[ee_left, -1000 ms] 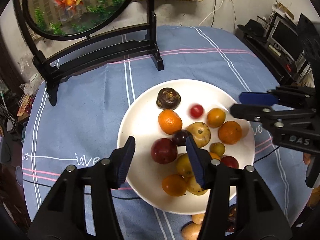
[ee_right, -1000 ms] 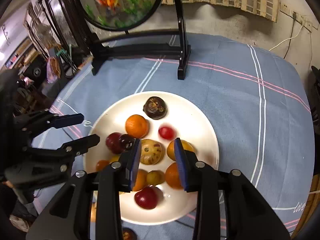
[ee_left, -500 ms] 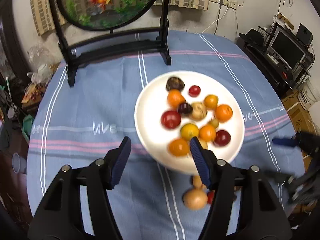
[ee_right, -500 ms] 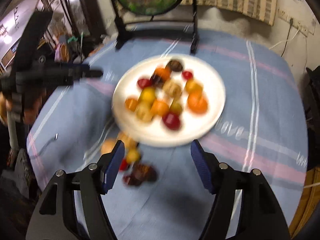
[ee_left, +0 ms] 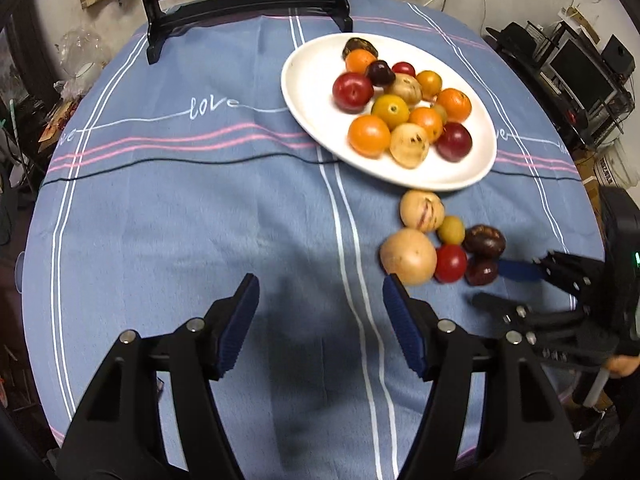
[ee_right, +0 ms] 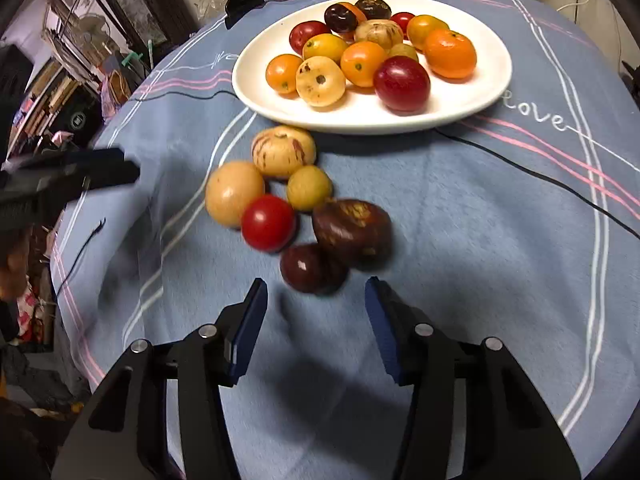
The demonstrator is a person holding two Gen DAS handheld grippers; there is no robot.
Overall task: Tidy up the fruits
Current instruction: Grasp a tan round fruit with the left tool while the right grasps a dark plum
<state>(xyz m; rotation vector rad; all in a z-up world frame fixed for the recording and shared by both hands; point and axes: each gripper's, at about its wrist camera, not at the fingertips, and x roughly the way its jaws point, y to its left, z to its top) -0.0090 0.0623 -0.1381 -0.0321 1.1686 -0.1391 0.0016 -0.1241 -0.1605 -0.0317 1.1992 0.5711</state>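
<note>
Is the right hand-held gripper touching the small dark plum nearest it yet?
Apart. The right wrist view shows the right hand-held gripper with jaws open and empty, and blue cloth visible between its pads and the small dark plum just ahead.

Round worktop [ee_left: 168,216] under a blue cloth [ee_left: 240,208]

The cloth carries white and pink stripes and "love" lettering [ee_left: 208,106] — a thin black cable [ee_left: 180,160] crosses it. A black wooden stand [ee_left: 248,4] sits at the far edge — dark electronics [ee_left: 580,68] clutter a shelf beyond.
</note>
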